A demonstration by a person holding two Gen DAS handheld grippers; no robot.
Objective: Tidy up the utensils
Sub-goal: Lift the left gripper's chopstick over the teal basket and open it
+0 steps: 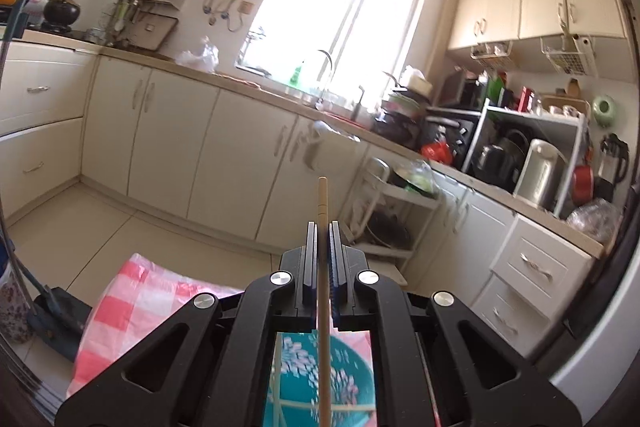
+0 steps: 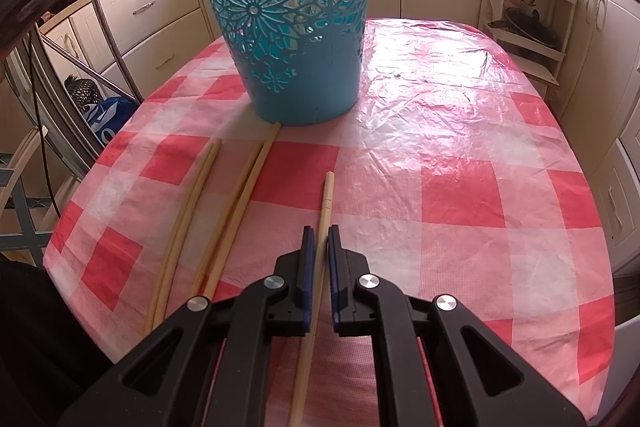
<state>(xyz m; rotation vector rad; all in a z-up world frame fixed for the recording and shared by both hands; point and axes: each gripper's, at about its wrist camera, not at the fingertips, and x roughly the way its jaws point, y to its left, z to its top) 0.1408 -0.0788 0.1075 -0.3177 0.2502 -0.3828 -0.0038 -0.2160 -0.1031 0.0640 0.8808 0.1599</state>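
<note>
Your left gripper (image 1: 323, 227) is squeezed tight on one chopstick (image 1: 322, 203). The stick pokes out past the fingertips and points at the kitchen cupboards (image 1: 172, 131) across the room. Right under that gripper, through the gap in its frame, you can see into the blue basket (image 1: 304, 367). Thin sticks show inside the basket, but they are too blurry to name for sure.

Your right gripper (image 2: 321, 231) is clamped on another chopstick (image 2: 325, 203). That stick runs between the two blue pads, and its far end points toward the blue basket (image 2: 296, 27). It stops short of the basket.

The basket stands upright on the table with the pink checked cloth (image 2: 460, 155). It has flower-shaped holes cut in its side.

Four more chopsticks lie flat on the cloth, in front of the basket. One pair (image 2: 240, 203) has its far tip almost at the foot of the basket. The other pair (image 2: 188, 215) lies further to the left of the basket, close beside the first pair.
</note>
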